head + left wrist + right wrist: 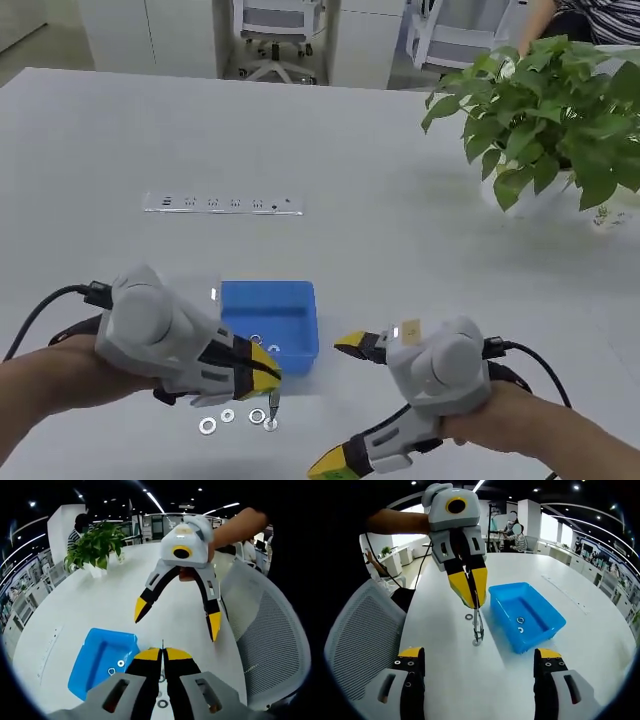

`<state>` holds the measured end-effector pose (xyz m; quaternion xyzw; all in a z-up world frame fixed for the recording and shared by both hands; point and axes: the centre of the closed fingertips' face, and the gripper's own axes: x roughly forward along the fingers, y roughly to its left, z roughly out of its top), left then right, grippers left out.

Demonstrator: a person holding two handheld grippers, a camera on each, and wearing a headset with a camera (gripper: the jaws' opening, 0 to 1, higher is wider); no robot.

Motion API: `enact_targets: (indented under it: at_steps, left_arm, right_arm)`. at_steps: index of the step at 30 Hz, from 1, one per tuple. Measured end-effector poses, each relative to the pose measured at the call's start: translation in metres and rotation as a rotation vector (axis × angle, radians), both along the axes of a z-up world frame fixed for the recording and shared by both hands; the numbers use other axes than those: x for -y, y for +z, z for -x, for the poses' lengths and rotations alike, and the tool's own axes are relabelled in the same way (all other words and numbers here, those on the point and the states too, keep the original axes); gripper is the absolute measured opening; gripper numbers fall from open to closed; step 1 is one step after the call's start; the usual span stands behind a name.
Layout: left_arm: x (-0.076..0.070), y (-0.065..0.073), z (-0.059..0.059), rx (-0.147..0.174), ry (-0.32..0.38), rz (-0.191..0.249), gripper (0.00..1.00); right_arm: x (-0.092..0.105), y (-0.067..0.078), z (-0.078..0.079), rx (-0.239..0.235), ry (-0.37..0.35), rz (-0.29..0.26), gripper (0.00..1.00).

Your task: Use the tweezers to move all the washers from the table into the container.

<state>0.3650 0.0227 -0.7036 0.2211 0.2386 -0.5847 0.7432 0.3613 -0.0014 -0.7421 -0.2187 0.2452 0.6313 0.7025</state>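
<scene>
Tweezers [274,402] point down from my left gripper [268,372], which is shut on them. Their tips touch a washer [477,641] among several washers [228,416] lying on the white table in front of the blue container [290,300]. Another washer [469,616] lies beside the tweezers [477,622]. Two washers [520,620] rest inside the container [540,630]. My right gripper [337,405] hovers open to the right of the washers, nothing between its jaws. In the left gripper view, the shut left gripper [162,652] faces the open right gripper [175,612], with the container [95,675] to the left.
A flat power strip [222,204] lies on the table beyond the container. A potted plant [550,110] stands at the back right. Office chairs [275,30] sit past the far edge, and a mesh chair [272,630] stands by the near edge.
</scene>
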Motion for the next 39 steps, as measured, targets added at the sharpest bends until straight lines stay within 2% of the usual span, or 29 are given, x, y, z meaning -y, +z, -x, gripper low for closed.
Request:
enact_targets:
  at_steps: [6,11,17,20,22,28,39]
  left_arm:
    - [-0.001,0.0,0.0,0.002,-0.005,-0.005,0.05]
    - [-0.002,0.0,0.002,-0.005,-0.007,-0.004,0.05]
    - [-0.002,-0.001,0.003,-0.012,-0.013,-0.002,0.05]
    - [-0.003,-0.001,0.003,-0.016,-0.011,0.0,0.05]
    - [-0.003,-0.001,0.003,-0.016,-0.012,0.0,0.05]
    - [-0.004,-0.001,0.002,-0.019,-0.011,0.0,0.05]
    - [-0.004,-0.001,0.002,-0.02,-0.012,-0.002,0.06]
  right_arm:
    - [0.0,-0.001,0.002,-0.005,0.008,0.004,0.89]
    - [-0.003,-0.001,0.003,0.008,0.033,0.006,0.82]
    - [-0.009,-0.004,-0.001,0.053,0.072,0.024,0.65]
    - [-0.01,-0.009,-0.007,0.088,0.078,0.056,0.54]
    - [-0.012,-0.011,-0.008,0.094,0.086,0.064,0.46]
    - [-0.024,-0.011,-0.01,0.094,0.121,0.052,0.38]
    - [-0.038,-0.018,-0.008,0.099,0.203,0.076,0.28]
